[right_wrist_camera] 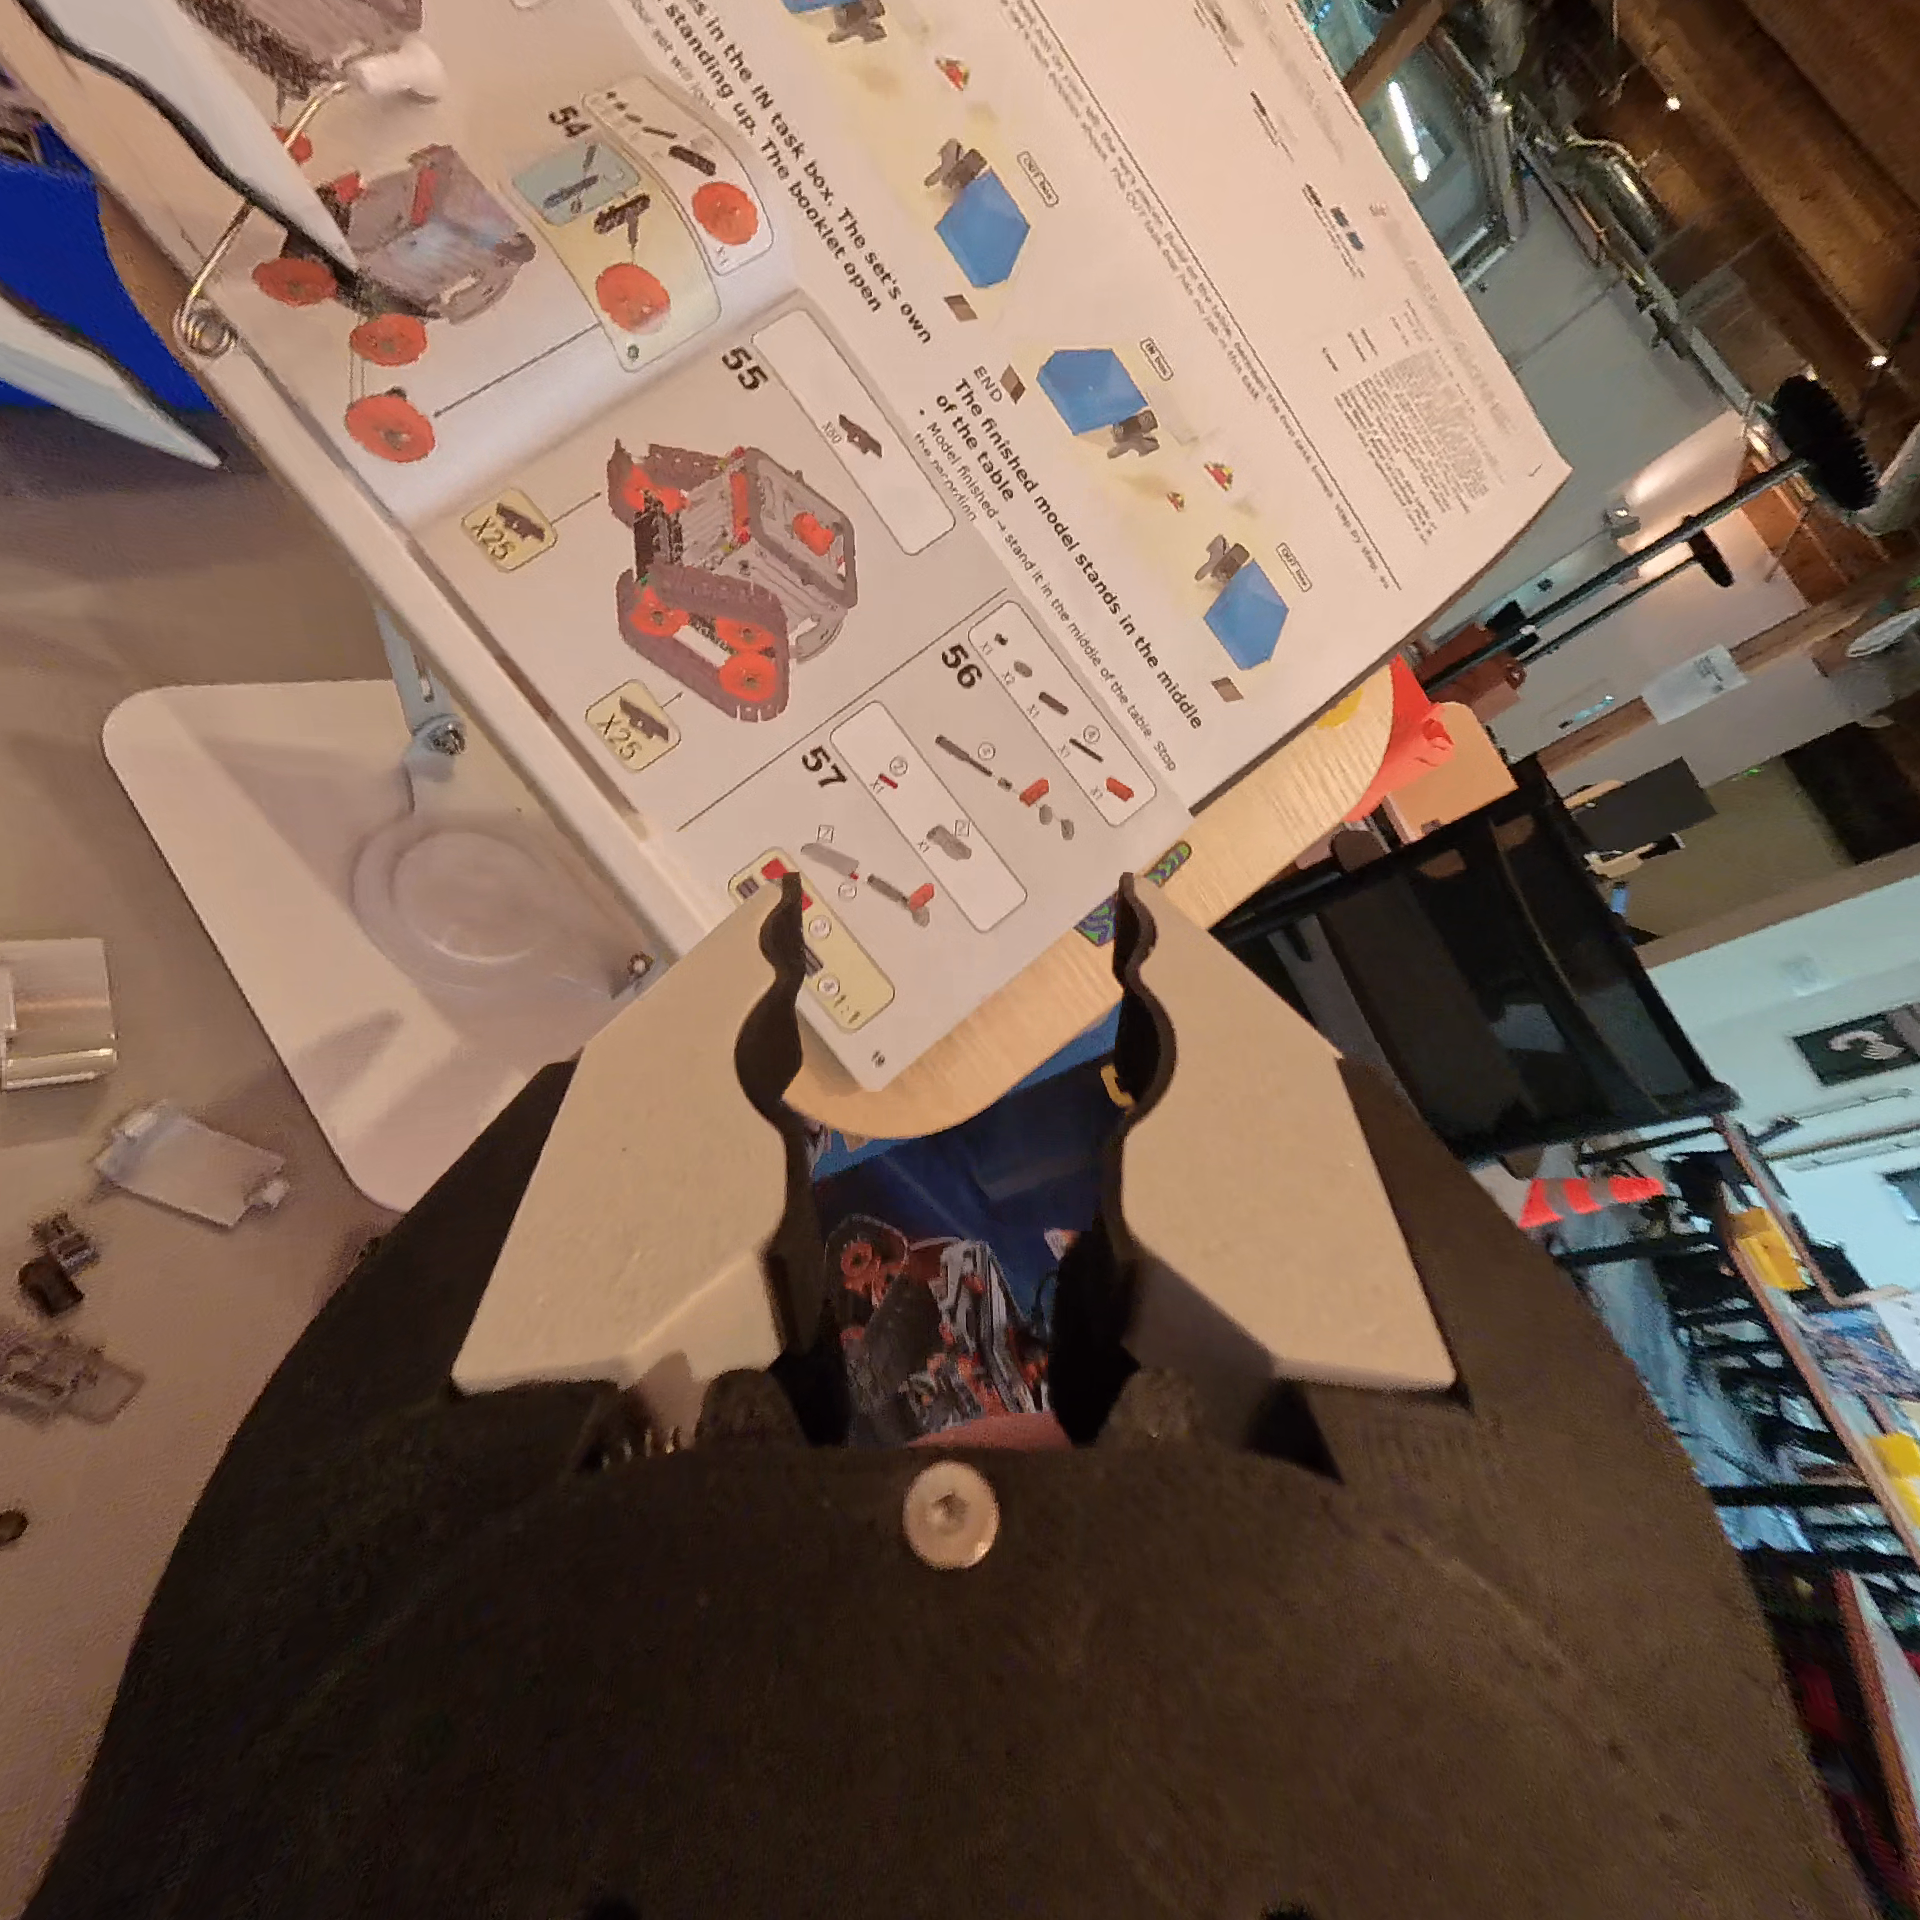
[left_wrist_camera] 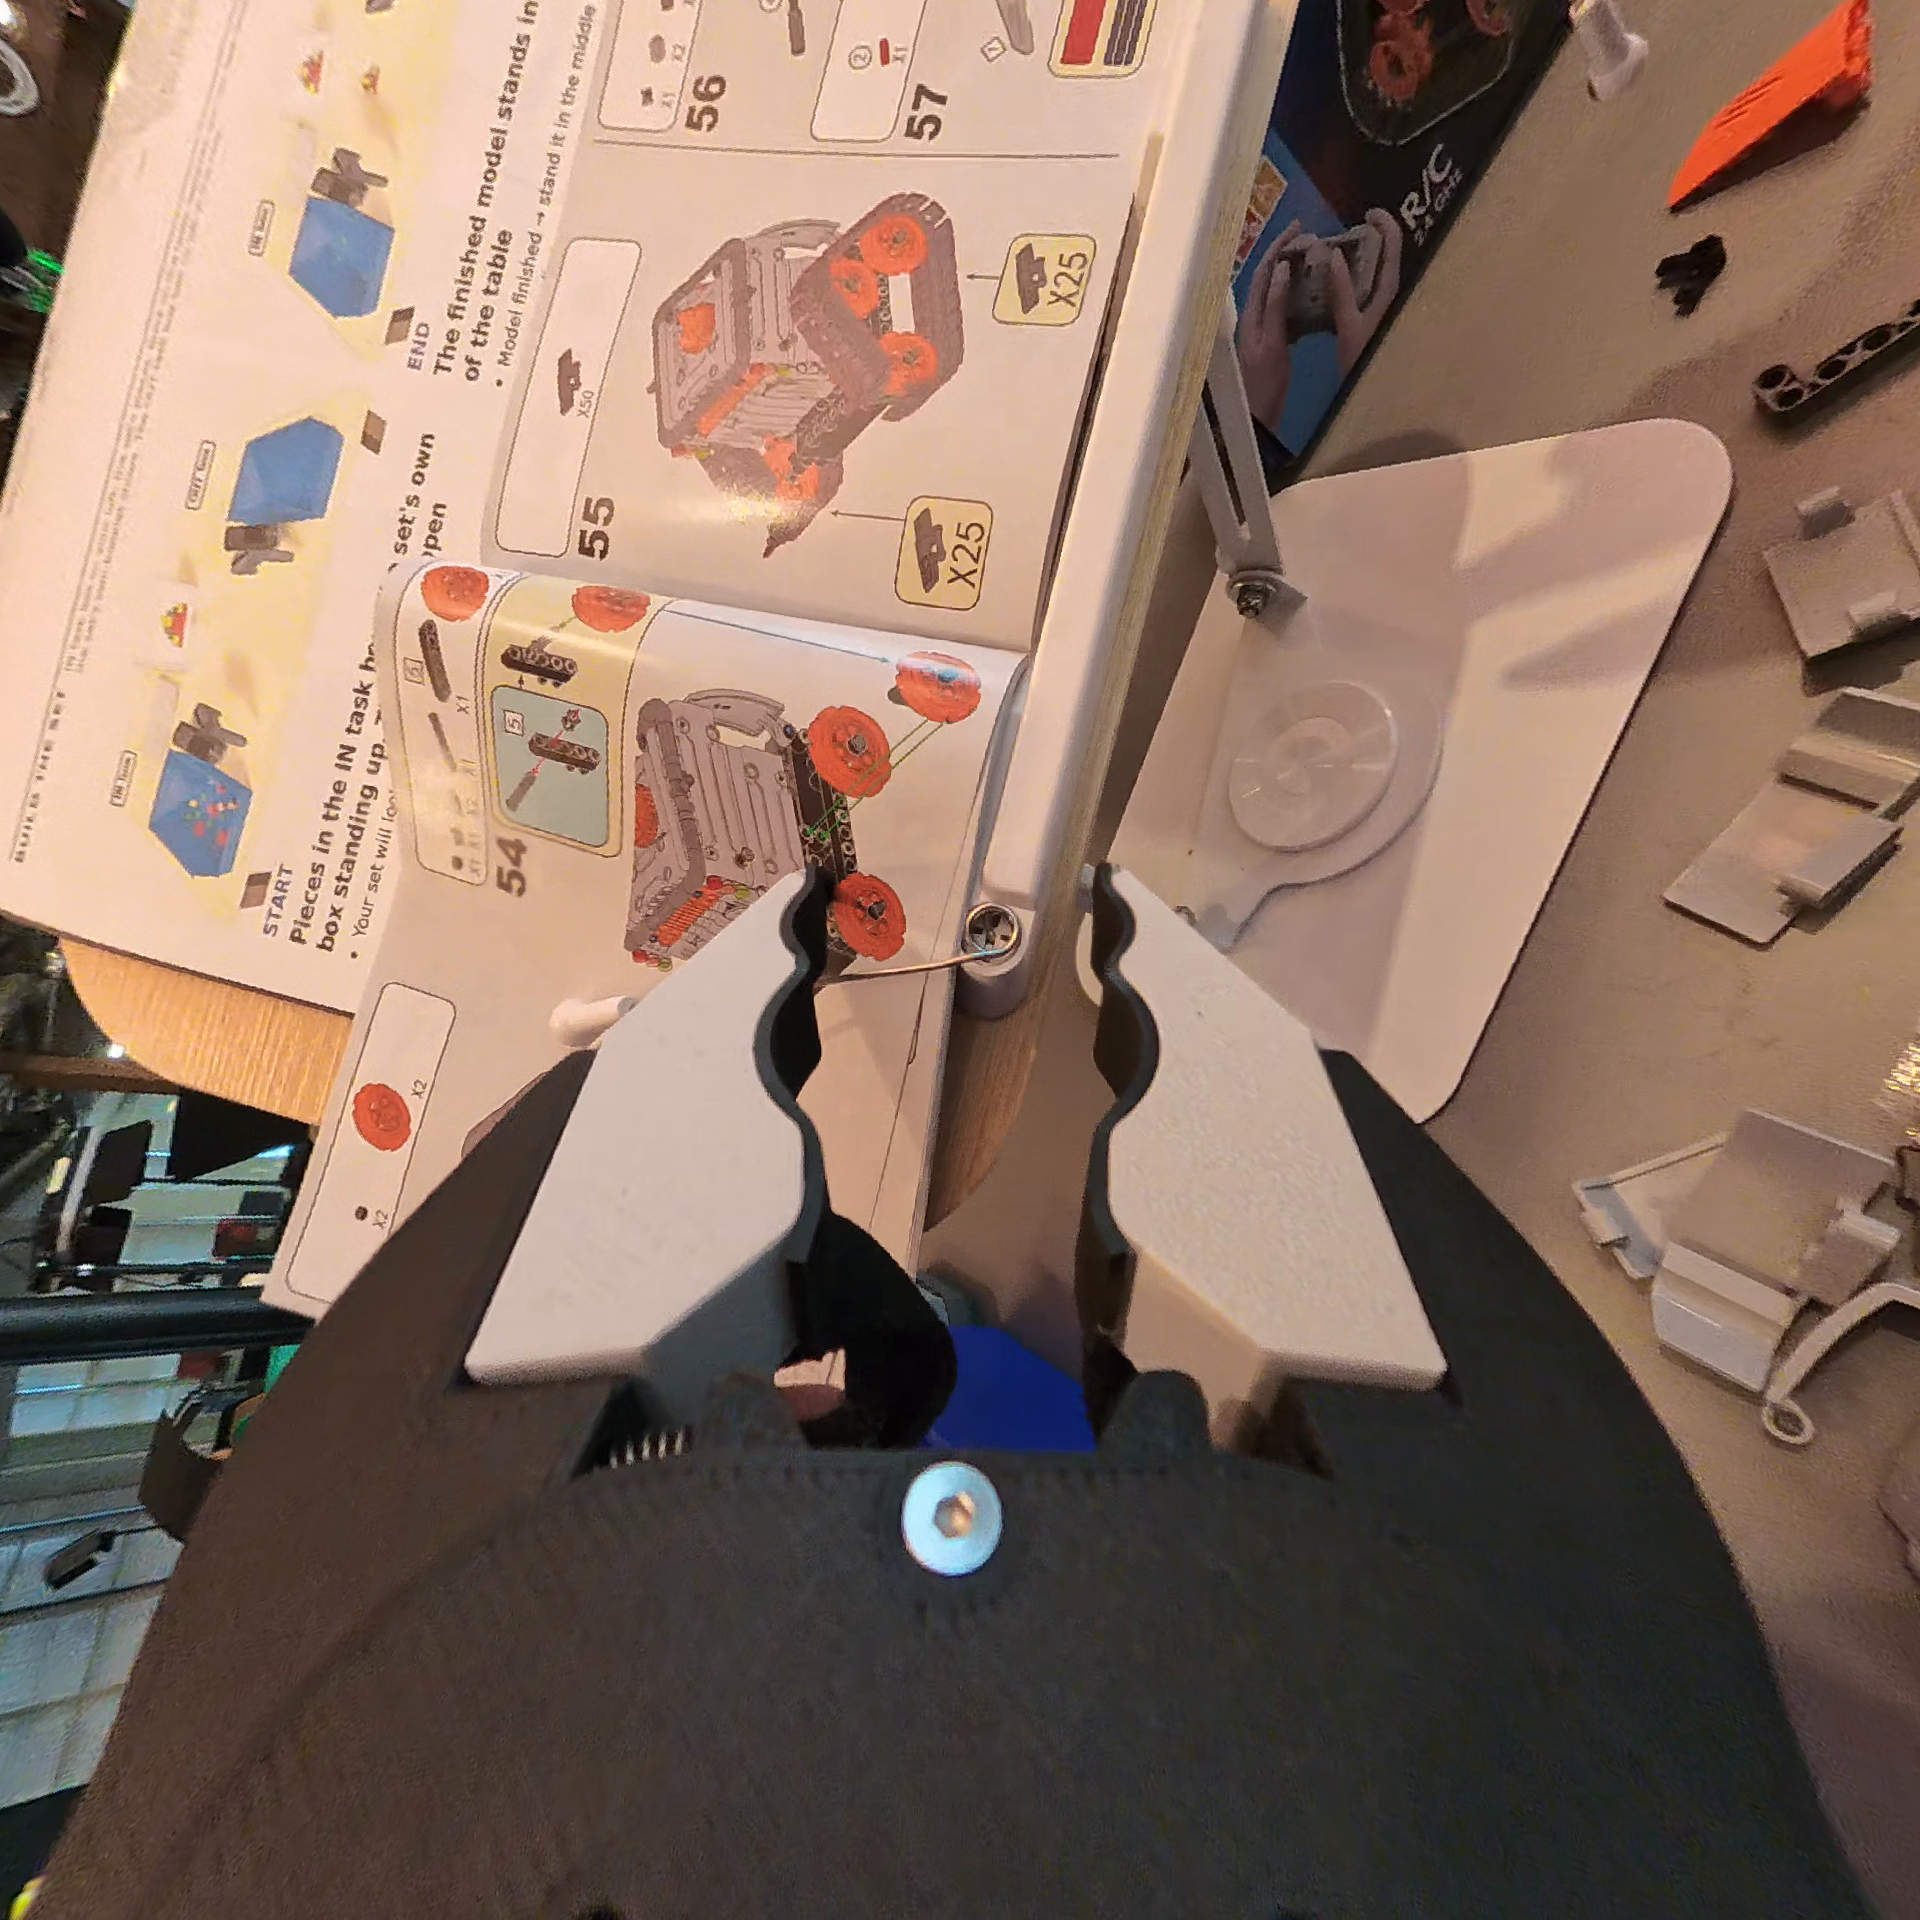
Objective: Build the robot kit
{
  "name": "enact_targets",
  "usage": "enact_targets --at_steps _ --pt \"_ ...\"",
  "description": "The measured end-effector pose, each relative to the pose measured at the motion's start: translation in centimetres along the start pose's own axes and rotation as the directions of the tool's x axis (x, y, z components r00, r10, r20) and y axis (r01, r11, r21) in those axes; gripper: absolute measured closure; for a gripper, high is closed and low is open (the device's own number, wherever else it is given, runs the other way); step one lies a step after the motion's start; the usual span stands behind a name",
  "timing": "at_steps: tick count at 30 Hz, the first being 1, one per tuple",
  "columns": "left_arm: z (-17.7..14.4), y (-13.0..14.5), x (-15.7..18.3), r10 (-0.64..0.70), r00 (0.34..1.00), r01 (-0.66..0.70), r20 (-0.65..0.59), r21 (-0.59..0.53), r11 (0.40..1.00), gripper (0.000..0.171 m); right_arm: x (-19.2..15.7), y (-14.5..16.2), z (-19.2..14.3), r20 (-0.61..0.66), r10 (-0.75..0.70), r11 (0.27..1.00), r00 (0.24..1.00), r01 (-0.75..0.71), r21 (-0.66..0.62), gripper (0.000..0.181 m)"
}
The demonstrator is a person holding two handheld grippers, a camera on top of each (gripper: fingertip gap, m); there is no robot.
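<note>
- The left gripper (left_wrist_camera: pixel 951 883) has its jaws apart with nothing between them. It sits right at the lower edge of a wooden book stand (left_wrist_camera: pixel 997 1091), one finger over the open instruction booklet (left_wrist_camera: pixel 727 436).
- A wire page clip (left_wrist_camera: pixel 987 930) lies just beyond the left finger, pressing on the page.
- The stand's white base plate (left_wrist_camera: pixel 1507 644) lies on the table (left_wrist_camera: pixel 1558 1299) to the right, with a bare strip of table near it.
- Grey plastic parts (left_wrist_camera: pixel 1797 831) are scattered along the far right edge, with a black beam (left_wrist_camera: pixel 1834 369) and an orange piece (left_wrist_camera: pixel 1787 104) farther off.
- The right gripper (right_wrist_camera: pixel 956 894) also has its jaws apart and empty, over the booklet's (right_wrist_camera: pixel 883 582) lower corner and the stand's rounded wooden edge (right_wrist_camera: pixel 935 1101).
- A printed box (right_wrist_camera: pixel 935 1320) shows below between its fingers.
- A black rack (right_wrist_camera: pixel 1475 935) stands to the right.
</note>
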State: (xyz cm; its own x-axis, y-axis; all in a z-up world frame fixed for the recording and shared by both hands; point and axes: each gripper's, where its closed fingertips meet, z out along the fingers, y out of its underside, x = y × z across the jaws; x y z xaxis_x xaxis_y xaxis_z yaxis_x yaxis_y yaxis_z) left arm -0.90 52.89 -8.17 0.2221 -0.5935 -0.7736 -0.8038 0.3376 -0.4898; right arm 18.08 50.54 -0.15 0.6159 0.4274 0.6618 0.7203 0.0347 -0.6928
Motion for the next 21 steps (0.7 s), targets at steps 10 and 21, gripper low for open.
enact_targets --at_steps 10,21 --pt "-1.0 0.5 0.2 -0.020 1.000 0.020 -0.003 -0.020 1.000 0.124 2.9 1.0 5.1 0.049 0.025 0.999 0.998 -0.024 -0.028 0.116" --pt "-1.0 0.7 0.5 -0.034 0.999 0.033 -0.022 -0.037 0.999 0.128 4.7 3.5 1.8 0.030 0.008 0.996 1.000 -0.005 -0.089 0.116"
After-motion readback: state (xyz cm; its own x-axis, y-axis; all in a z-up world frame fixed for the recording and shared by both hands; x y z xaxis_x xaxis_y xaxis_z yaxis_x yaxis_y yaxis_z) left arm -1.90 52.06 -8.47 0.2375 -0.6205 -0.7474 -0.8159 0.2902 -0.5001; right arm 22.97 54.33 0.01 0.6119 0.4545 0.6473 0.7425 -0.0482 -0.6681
